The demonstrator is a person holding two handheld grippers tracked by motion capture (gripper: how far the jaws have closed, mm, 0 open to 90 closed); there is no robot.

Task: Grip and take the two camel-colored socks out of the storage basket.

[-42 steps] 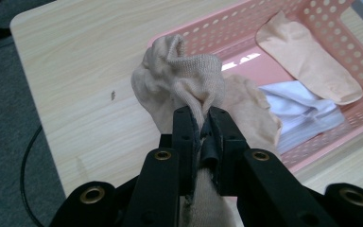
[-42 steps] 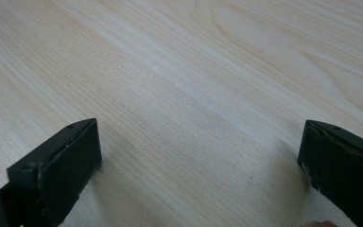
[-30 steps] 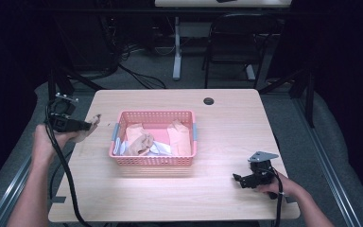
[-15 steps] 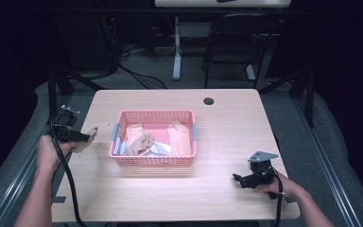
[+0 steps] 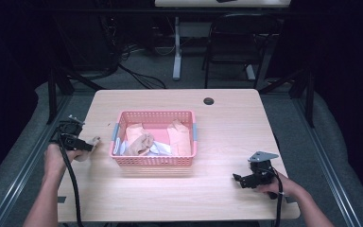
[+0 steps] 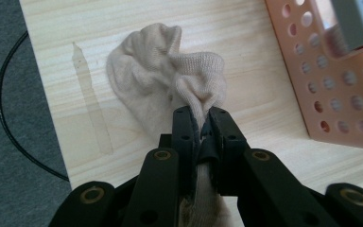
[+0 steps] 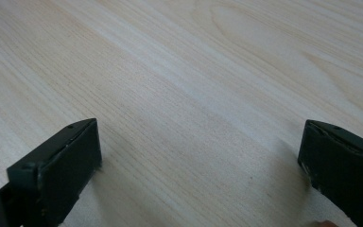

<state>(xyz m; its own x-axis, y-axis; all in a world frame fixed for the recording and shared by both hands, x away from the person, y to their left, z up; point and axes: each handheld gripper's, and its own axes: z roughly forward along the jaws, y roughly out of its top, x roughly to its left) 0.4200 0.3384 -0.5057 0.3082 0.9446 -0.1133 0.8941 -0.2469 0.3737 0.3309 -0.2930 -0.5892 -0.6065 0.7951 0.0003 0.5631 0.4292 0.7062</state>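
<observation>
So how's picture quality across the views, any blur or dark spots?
High view: table evenly lit, surroundings dark, basket sharp. Left gripper view: sock crisp, basket corner at top right blurred. Right gripper view: wood grain soft, jaws slightly out of focus.

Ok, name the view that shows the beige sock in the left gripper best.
The left gripper view: the sock lies bunched on the table, pinched between closed jaws. The high view shows a small pale bit at the left gripper.
</observation>
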